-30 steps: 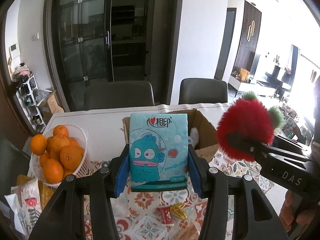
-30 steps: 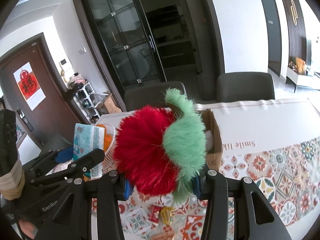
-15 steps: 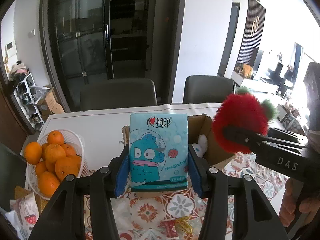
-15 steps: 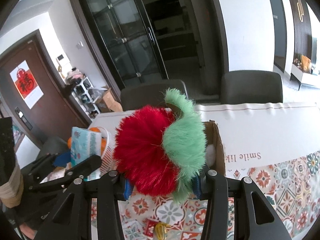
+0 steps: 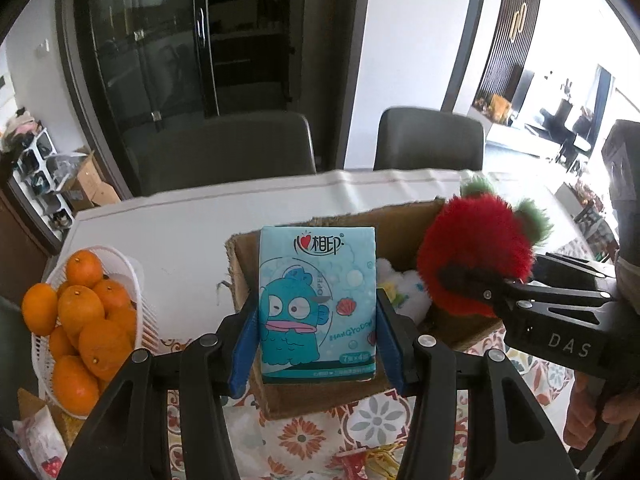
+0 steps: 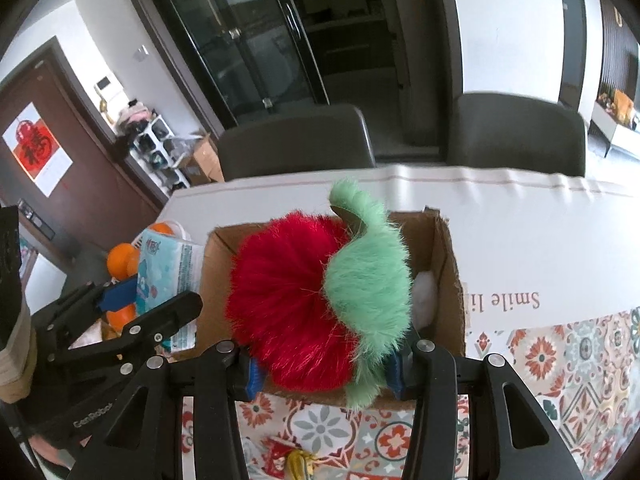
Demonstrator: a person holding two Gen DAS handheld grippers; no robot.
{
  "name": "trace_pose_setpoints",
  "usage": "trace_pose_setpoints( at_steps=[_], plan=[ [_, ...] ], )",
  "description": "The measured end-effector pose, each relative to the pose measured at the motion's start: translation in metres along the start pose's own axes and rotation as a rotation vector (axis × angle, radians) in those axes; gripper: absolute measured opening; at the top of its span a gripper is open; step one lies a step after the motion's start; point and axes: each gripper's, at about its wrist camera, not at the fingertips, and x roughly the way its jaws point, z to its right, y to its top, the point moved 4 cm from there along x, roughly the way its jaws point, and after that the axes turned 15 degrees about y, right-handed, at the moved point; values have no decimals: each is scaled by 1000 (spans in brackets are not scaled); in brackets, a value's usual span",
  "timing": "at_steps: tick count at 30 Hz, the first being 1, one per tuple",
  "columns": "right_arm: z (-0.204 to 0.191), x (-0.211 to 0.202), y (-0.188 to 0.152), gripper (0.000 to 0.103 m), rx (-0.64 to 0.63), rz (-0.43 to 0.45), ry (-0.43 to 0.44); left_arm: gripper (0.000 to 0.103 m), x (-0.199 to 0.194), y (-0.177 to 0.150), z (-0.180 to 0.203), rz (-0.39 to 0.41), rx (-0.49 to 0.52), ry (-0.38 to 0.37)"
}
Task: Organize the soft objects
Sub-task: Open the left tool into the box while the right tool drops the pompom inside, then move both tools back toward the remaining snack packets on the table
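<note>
My left gripper (image 5: pixel 316 344) is shut on a blue tissue pack (image 5: pixel 317 304) with a cartoon fish, held upright over the near left part of an open cardboard box (image 5: pixel 240 260). My right gripper (image 6: pixel 324 364) is shut on a red and green furry plush (image 6: pixel 316 300), held above the same box (image 6: pixel 450 264). In the left wrist view the plush (image 5: pixel 476 256) hangs over the box's right side. A white soft toy (image 5: pixel 404 292) lies inside the box; it also shows in the right wrist view (image 6: pixel 424 300).
A white basket (image 5: pixel 132 276) of oranges (image 5: pixel 80 320) stands left of the box. Small red and yellow items (image 6: pixel 296 460) lie on the patterned tablecloth (image 6: pixel 560 360) in front. Two dark chairs (image 5: pixel 224 152) stand behind the table. A snack bag (image 5: pixel 36 444) lies at the near left.
Both grippers have moved forward and down toward the box with their loads; the box now looks larger and sits directly under the tissue pack and the plush.
</note>
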Motion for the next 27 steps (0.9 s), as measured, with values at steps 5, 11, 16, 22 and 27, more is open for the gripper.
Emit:
trace_pose_setpoints(
  at_steps=[5,11,16,22,27],
  plan=[
    [19,19,-3,55,30,-46,-13,63,21,-1,5,-46,4,7],
    [33,30,-4,69,73,-67,-43,76,22,0,2,-38,1,55],
    [30,16,-6,69,66,-23,-95,78,12,-5,-2,-17,-5,73],
    [15,-9,-6,70,38,37,-137,80,-9,-13,-8,14,-16,79],
    [1,-29,-15,70,25,62,-133,82,-34,-20,-12,44,-26,84]
  ],
)
